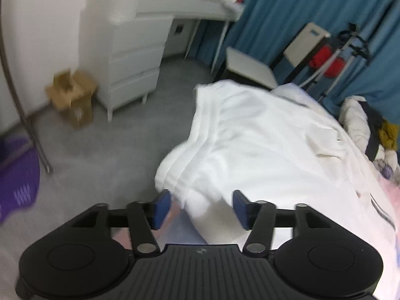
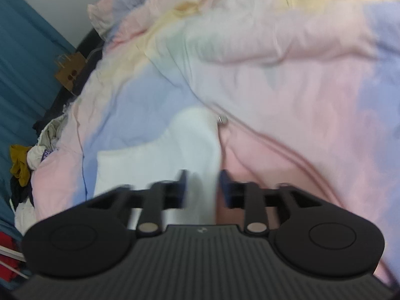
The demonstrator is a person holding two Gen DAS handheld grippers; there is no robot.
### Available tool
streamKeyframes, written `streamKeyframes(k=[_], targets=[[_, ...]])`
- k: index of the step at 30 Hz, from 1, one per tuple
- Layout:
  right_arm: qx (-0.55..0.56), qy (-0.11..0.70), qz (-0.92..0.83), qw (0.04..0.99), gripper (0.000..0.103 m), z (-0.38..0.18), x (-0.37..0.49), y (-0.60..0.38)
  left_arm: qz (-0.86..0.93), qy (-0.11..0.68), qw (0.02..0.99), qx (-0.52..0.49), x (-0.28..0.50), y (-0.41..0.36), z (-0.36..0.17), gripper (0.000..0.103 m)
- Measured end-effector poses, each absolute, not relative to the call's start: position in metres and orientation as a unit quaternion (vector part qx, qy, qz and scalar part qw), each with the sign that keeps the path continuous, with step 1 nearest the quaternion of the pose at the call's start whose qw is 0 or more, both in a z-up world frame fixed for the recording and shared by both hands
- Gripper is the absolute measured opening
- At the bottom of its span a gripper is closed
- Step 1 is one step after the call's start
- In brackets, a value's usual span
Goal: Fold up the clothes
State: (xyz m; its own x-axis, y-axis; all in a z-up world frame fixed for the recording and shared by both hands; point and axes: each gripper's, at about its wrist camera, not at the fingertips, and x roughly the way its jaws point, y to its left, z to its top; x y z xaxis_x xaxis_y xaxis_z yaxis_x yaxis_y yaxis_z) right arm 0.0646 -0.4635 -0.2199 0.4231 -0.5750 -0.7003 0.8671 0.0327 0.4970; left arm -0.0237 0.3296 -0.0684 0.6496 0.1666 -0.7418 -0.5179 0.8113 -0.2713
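A white garment point(image 1: 262, 145) lies spread over the bed and hangs off its near left edge. My left gripper point(image 1: 201, 208) is open, its blue pads on either side of a bunched white fold at the garment's near edge. In the right wrist view a white piece of the same garment point(image 2: 175, 145) lies on the pastel duvet point(image 2: 287, 75). My right gripper point(image 2: 201, 187) is open, with a strip of white cloth running between its fingers. The view is blurred.
A white drawer unit point(image 1: 132, 62) and a cardboard box point(image 1: 72, 97) stand on the grey floor at left. A purple basket point(image 1: 17, 175) sits at far left. A chair point(image 1: 252, 65) and a heap of clothes point(image 1: 370, 130) lie beyond the bed. Blue curtain behind.
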Motion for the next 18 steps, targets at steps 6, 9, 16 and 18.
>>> streamKeyframes(k=[6, 9, 16, 18], targets=[[0.392, 0.116, -0.523, 0.748, 0.077, -0.188, 0.066, -0.45, 0.183, 0.299, 0.922, -0.162, -0.04, 0.288, -0.027, 0.089], [0.366, 0.102, -0.497, 0.78, 0.077, -0.175, 0.07, -0.439, 0.164, 0.27, 0.941, -0.125, -0.04, 0.258, -0.007, 0.094], [0.26, 0.093, -0.334, 0.901, 0.076, -0.14, 0.096, -0.385, 0.056, 0.24, 0.966, -0.08, -0.014, 0.162, 0.015, 0.098], [0.234, 0.101, -0.292, 0.922, 0.076, -0.136, 0.102, -0.37, 0.026, 0.239, 0.968, -0.067, -0.003, 0.133, 0.016, 0.098]])
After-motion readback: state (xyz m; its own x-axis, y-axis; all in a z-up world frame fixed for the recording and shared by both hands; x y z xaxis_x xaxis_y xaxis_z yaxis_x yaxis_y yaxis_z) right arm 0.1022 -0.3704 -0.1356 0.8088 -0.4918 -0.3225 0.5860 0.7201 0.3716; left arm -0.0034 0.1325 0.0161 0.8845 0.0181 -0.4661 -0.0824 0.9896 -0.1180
